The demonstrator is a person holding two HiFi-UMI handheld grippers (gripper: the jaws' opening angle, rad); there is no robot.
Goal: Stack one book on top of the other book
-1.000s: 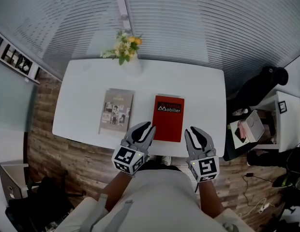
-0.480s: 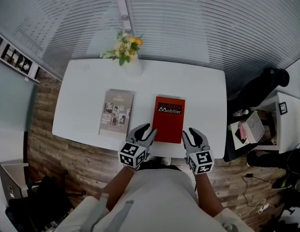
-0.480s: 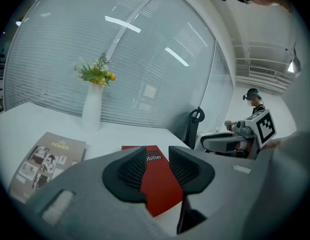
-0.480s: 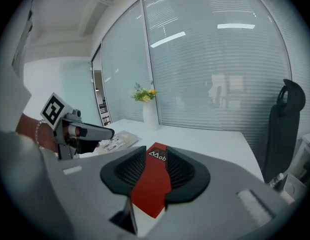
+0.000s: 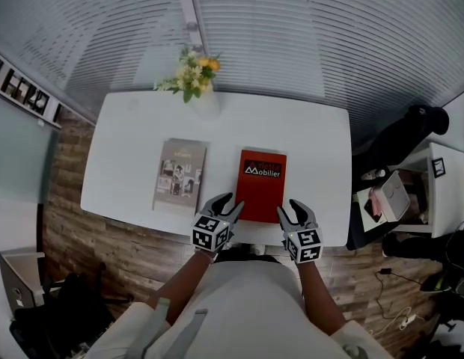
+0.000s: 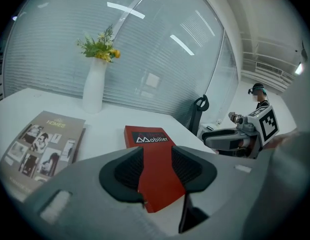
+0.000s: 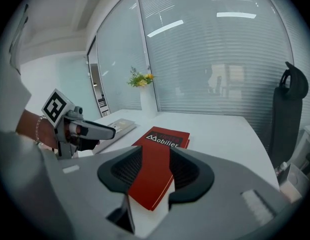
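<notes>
Now on the table (image 5: 307,137): two books lie flat side by side, with a clear gap of white top between them.
Red book (image 5: 260,184): right of the table's middle, its near end close to the near edge and its white title towards the far edge.
Grey book (image 5: 179,174): left of the red one, closed, its picture cover up, a little further from the near edge.
Vase (image 5: 206,102): white, with yellow flowers, upright at the far edge, beyond the grey book.
Left gripper (image 5: 227,203): at the near edge by the red book's near left corner. Its jaws stand apart and have just been opening. Its own view shows that corner in the gap, with no pad pressing on it.
Right gripper (image 5: 292,208): at the near edge by the red book's near right corner. Its jaws are likewise apart and have just been opening, and the book's near end shows between them, ungripped.
Change from a second ago: both grippers have sunk towards the table top and look smaller in the head view. Their tips sit closer to the book's near corners, and the jaws are wider.
Books and vase: unmoved since then.
</notes>
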